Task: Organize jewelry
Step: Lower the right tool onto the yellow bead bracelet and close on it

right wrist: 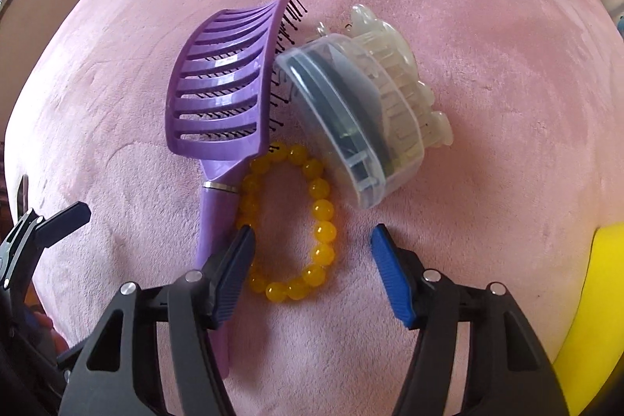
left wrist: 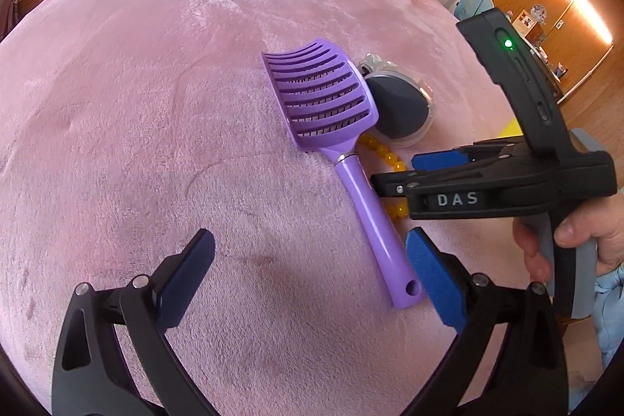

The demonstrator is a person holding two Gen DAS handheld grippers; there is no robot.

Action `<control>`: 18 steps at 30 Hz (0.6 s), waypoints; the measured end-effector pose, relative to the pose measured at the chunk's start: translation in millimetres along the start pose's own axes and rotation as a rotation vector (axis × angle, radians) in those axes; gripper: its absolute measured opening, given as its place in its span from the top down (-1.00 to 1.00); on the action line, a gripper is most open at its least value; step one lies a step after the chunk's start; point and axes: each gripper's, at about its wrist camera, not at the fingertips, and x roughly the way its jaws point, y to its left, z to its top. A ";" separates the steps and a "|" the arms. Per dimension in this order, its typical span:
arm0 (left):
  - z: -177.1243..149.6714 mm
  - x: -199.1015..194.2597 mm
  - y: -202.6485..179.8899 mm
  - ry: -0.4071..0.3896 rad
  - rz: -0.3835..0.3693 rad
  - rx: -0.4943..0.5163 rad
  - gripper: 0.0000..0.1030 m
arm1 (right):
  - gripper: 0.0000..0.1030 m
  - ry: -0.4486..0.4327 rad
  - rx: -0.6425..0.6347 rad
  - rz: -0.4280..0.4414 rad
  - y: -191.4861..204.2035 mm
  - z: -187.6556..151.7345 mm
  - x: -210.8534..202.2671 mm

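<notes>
Right gripper half-wide over yellow bead bracelet, gripping nothing; purple hairbrush and clear case crowding close. Left gripper wide, empty.

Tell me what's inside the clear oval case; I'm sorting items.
The clear oval case holds a dark rounded item, likely a sponge. Its underside is hidden. A translucent hair claw lies behind.

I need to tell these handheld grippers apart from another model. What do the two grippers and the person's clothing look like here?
Both are black plastic with silver rivets and ribbed blue pads on the fingers. The right gripper carries a "DAS" label, a green indicator light and a grey handle. The left gripper looks alike. A light blue sleeve shows.
</notes>
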 end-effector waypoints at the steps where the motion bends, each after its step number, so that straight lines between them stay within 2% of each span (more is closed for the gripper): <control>1: -0.4 0.6 0.0 0.001 -0.003 0.000 -0.86 | -0.01 0.002 -0.021 -0.032 3.5 0.1 1.3; 7: -2.0 5.7 -1.6 0.009 -0.011 -0.006 -0.86 | 0.34 -0.014 -0.108 -0.140 18.3 -2.9 7.3; 11: -2.1 8.7 -1.2 0.012 -0.012 -0.009 -0.86 | 0.68 -0.031 -0.115 -0.134 24.0 -8.1 5.6; 18: -2.4 10.3 0.2 0.013 -0.019 -0.026 -0.86 | 0.76 -0.048 -0.150 -0.089 29.2 -22.7 -10.2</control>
